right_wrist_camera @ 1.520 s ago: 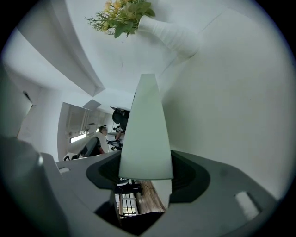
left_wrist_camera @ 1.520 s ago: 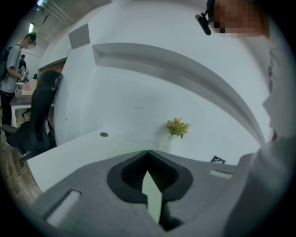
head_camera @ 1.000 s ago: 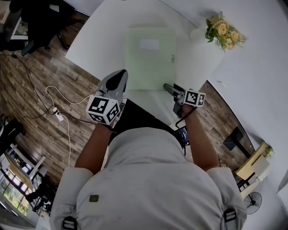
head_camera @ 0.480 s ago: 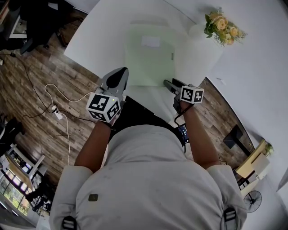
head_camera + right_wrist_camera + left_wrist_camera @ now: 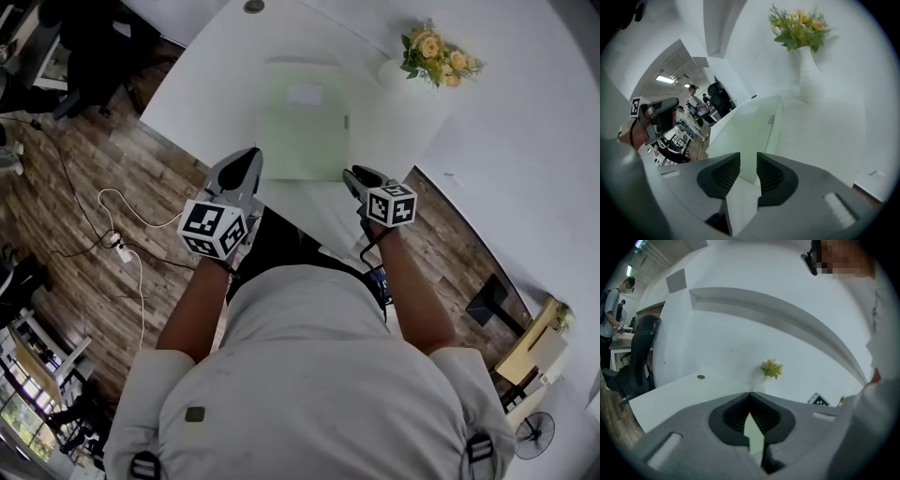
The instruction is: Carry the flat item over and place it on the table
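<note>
The flat item is a pale green folder (image 5: 300, 117) that lies flat on the white table (image 5: 206, 84). My right gripper (image 5: 350, 175) is at the folder's near right corner. In the right gripper view the folder (image 5: 749, 129) stretches away ahead, and its near edge shows in the gap of the right gripper (image 5: 748, 159). Those jaws are closing, and the pads are not pressing on anything that I can see. My left gripper (image 5: 251, 156) hovers at the table's near edge, left of the folder. The left gripper (image 5: 750, 394) is shut and holds nothing.
A white vase of yellow flowers (image 5: 427, 52) stands at the table's far right, also seen as the vase (image 5: 809, 75) ahead of the right gripper. A round cable hole (image 5: 253, 7) sits at the far edge. Cables (image 5: 122, 239) and an office chair (image 5: 84, 47) are on the wooden floor to the left.
The right gripper has edged forward to the folder's near right corner. The left gripper has hardly moved. The head view has shifted slightly.
</note>
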### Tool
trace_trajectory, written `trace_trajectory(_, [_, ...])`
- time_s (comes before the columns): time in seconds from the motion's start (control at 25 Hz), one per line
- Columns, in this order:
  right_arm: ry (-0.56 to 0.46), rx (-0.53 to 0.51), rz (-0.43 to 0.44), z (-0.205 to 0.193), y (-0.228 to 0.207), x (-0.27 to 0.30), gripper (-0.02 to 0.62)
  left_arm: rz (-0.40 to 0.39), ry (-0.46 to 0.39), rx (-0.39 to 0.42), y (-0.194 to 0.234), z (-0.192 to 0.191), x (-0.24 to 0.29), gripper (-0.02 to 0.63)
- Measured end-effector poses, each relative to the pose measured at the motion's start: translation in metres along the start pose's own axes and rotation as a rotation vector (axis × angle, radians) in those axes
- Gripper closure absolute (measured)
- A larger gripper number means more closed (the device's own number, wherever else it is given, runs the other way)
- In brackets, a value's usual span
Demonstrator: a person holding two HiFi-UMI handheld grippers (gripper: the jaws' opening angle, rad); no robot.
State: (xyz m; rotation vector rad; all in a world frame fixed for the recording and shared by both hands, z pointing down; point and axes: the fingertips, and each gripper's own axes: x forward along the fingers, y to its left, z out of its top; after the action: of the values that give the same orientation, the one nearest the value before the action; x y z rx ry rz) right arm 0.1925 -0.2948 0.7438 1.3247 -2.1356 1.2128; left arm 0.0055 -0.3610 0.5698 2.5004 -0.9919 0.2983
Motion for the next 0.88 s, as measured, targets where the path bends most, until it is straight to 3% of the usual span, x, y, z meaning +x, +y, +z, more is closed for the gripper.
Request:
trace_trajectory(0.4, [-0.174,-0.230,0.070,0.047,0.056,-0.081,0.585,0.017,-0.098,0.074,-0.054,0.031,-0.036,0.606])
trace_trajectory(0.64, [-0.298,-0.297,0.110,0.065,0.094,-0.144,0.588,0.034,-0.157,0.080,-0.083,0.042,-0.069,0.606])
trace_trajectory(0.88, [-0.431,-0.335,0.173,0.087,0.138,-0.205,0.588,0.017,-0.199,0.146,-0.118,0.061,-0.092,0.606])
